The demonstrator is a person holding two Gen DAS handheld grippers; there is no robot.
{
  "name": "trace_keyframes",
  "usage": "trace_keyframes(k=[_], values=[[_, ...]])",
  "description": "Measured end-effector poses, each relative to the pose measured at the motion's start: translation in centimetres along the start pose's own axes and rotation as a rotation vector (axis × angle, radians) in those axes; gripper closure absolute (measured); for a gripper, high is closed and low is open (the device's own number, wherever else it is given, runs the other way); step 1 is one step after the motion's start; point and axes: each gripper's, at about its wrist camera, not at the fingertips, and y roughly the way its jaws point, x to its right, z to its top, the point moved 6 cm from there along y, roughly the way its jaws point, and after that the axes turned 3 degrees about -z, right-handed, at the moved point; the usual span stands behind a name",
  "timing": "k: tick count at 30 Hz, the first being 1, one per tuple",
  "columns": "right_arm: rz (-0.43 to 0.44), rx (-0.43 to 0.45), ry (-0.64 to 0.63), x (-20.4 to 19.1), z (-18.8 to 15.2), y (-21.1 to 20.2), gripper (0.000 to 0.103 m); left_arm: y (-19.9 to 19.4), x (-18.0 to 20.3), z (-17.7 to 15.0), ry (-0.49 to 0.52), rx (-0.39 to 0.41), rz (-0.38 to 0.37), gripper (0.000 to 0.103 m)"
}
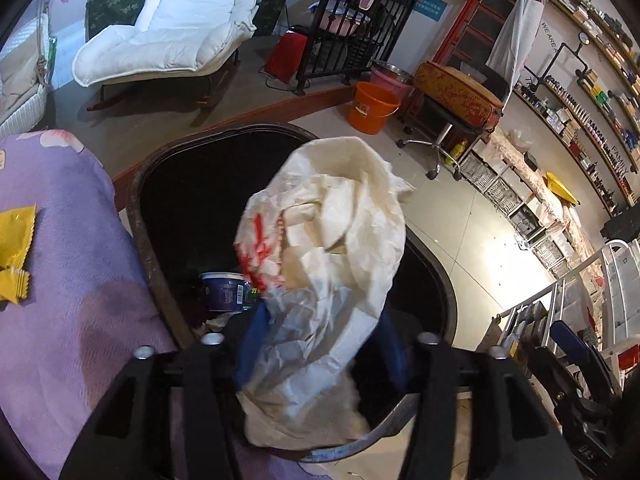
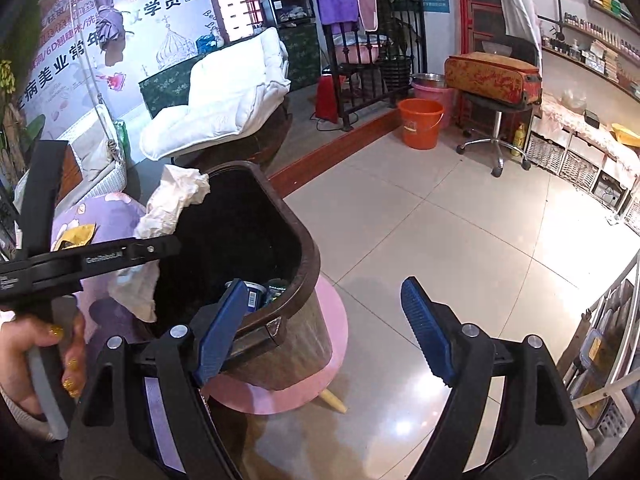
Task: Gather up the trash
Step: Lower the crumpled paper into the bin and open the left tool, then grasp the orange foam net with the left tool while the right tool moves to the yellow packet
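My left gripper [image 1: 320, 340] is shut on a crumpled white paper wrapper with red print [image 1: 332, 248] and holds it over the open mouth of a dark brown trash bin [image 1: 136, 192]. A blue-and-white cup [image 1: 224, 290] lies inside the bin. In the right wrist view the wrapper [image 2: 176, 200] hangs at the bin's far left rim [image 2: 304, 240], with the left gripper body in front of it. My right gripper [image 2: 324, 328] is open and empty, to the right of the bin, above the floor. Yellow snack wrappers [image 1: 14, 236] lie on a purple cloth [image 1: 72, 280] left of the bin.
The bin stands on a pink round stool [image 2: 336, 344]. An orange bucket [image 2: 420, 128], a swivel stool with a red-and-gold case [image 2: 492, 76] and a white lounge chair [image 1: 172, 32] stand farther off. Wire racks [image 2: 600, 344] line the right. Tiled floor [image 2: 440, 232] lies beyond the bin.
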Motion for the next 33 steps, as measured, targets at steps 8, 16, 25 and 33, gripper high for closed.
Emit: trace_keyframes(k=[8,16,25,33], values=[[0.002,0.006,0.029,0.6,-0.1,-0.1,0.022,-0.6,0.4,0.6,0.050,0.041,0.029,0.021],[0.029,-0.004,0.029,-0.3,0.0,0.2,0.022,-3.9,0.1,-0.4,0.057,0.107,0.050,0.019],[0.086,-0.013,-0.034,-3.5,-0.2,0.1,0.022,-8.0,-1.5,-2.8,0.063,0.182,0.143,0.019],[0.164,0.000,-0.124,-7.7,-0.3,-0.6,0.022,-11.2,-5.1,-4.6,-0.023,0.210,0.192,0.019]])
